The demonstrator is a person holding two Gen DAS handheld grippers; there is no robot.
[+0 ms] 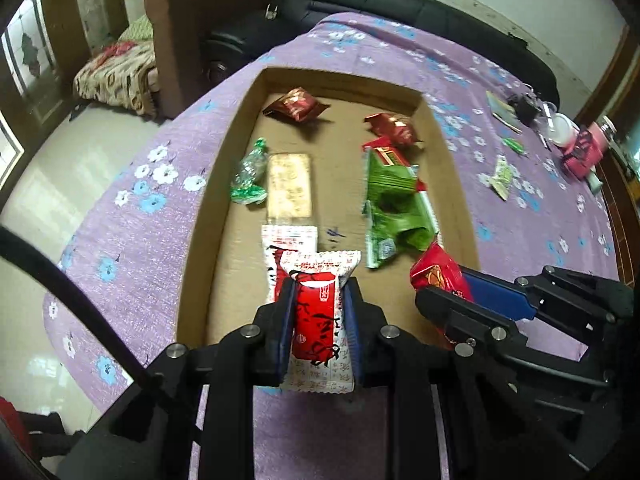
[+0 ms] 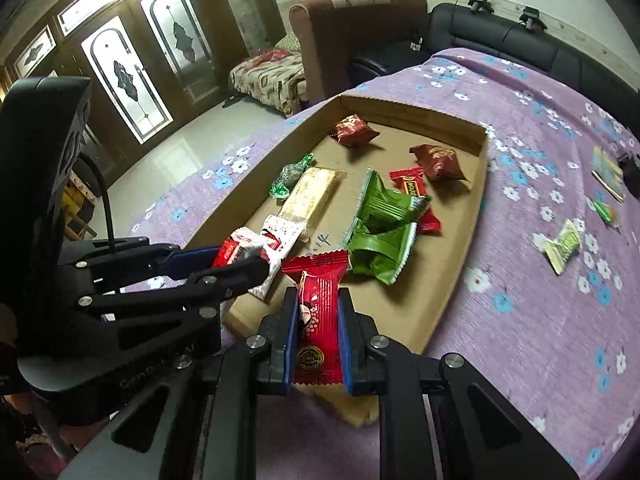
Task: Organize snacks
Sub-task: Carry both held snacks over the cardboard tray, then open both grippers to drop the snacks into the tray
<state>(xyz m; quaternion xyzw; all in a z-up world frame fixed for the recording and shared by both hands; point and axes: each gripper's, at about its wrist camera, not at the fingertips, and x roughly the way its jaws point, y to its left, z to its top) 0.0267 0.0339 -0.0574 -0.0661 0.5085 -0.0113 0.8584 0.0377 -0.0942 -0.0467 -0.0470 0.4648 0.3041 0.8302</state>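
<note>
My left gripper [image 1: 319, 292] is shut on a red-and-white snack packet [image 1: 318, 312], held over the near end of the shallow cardboard tray [image 1: 192, 240]. My right gripper [image 2: 318, 300] is shut on a red snack packet [image 2: 318, 316] over the tray's near edge [image 2: 456, 292]; it also shows in the left wrist view [image 1: 444, 284]. The left gripper appears in the right wrist view [image 2: 256, 264] with its packet [image 2: 248, 248]. The tray holds green packets [image 1: 394, 204], a beige bar [image 1: 289, 188], a green candy [image 1: 250, 174] and dark red packets [image 1: 297, 105].
The tray lies on a purple flowered cloth [image 1: 132, 216]. Loose green snacks [image 2: 562, 244] and a booklet [image 2: 608, 172] lie on the cloth to the right, with a pink item and jars [image 1: 580, 148] beyond. A black sofa [image 1: 400, 4] and a brown armchair [image 1: 192, 12] stand behind.
</note>
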